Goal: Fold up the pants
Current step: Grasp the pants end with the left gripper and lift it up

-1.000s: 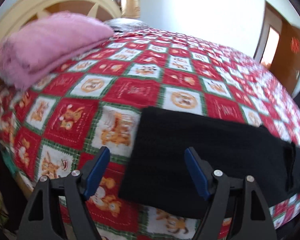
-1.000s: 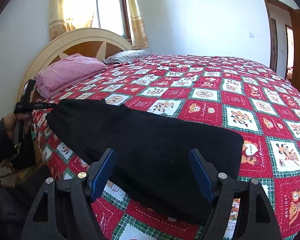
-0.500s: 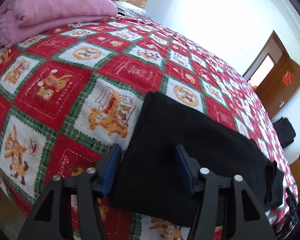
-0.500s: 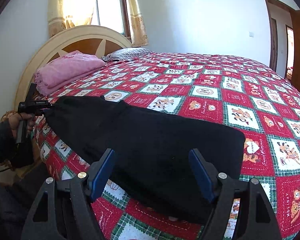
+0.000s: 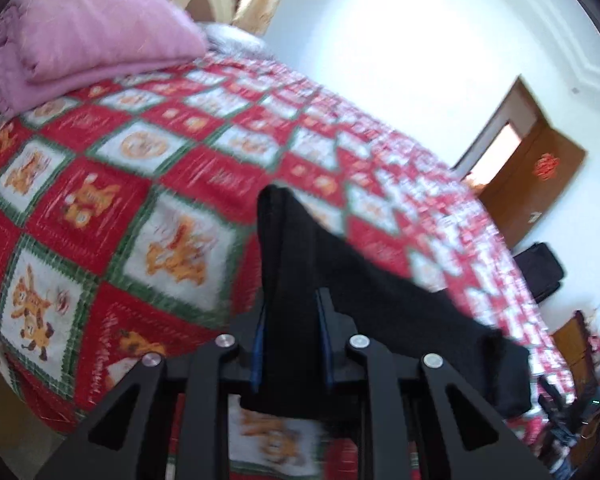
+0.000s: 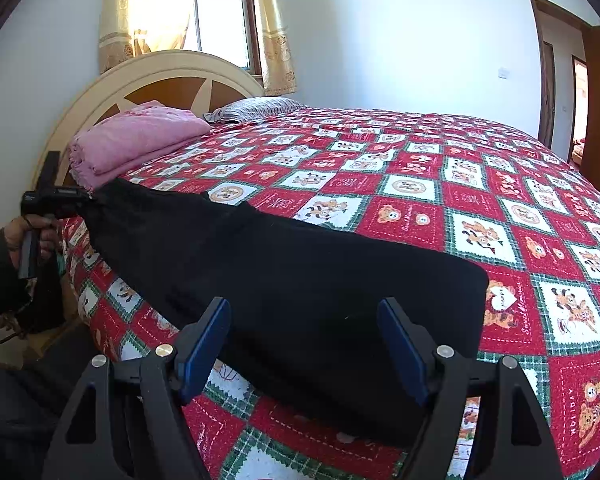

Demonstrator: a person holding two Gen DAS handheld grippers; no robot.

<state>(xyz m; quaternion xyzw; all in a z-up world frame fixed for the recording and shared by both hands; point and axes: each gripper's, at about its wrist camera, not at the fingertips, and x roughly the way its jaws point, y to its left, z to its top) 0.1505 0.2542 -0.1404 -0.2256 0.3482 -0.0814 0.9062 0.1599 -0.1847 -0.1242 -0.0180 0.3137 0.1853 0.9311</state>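
Black pants [image 6: 284, 272] lie folded lengthwise along the near edge of the bed. My left gripper [image 5: 290, 340] is shut on the pants [image 5: 296, 280] at one end and lifts that end off the quilt; it also shows at the far left of the right wrist view [image 6: 86, 200], pinching the cloth. My right gripper [image 6: 304, 344] is open, its blue pads on either side of the other end of the pants, just above the cloth.
The bed carries a red, green and white patchwork quilt [image 6: 440, 184]. A folded pink blanket [image 6: 136, 140] and a striped pillow [image 6: 256, 108] lie by the headboard [image 6: 112, 84]. An open wooden door [image 5: 536, 184] stands at the far side.
My left gripper has closed on the end of the pants and raised it off the quilt. My right gripper has stayed open in place.
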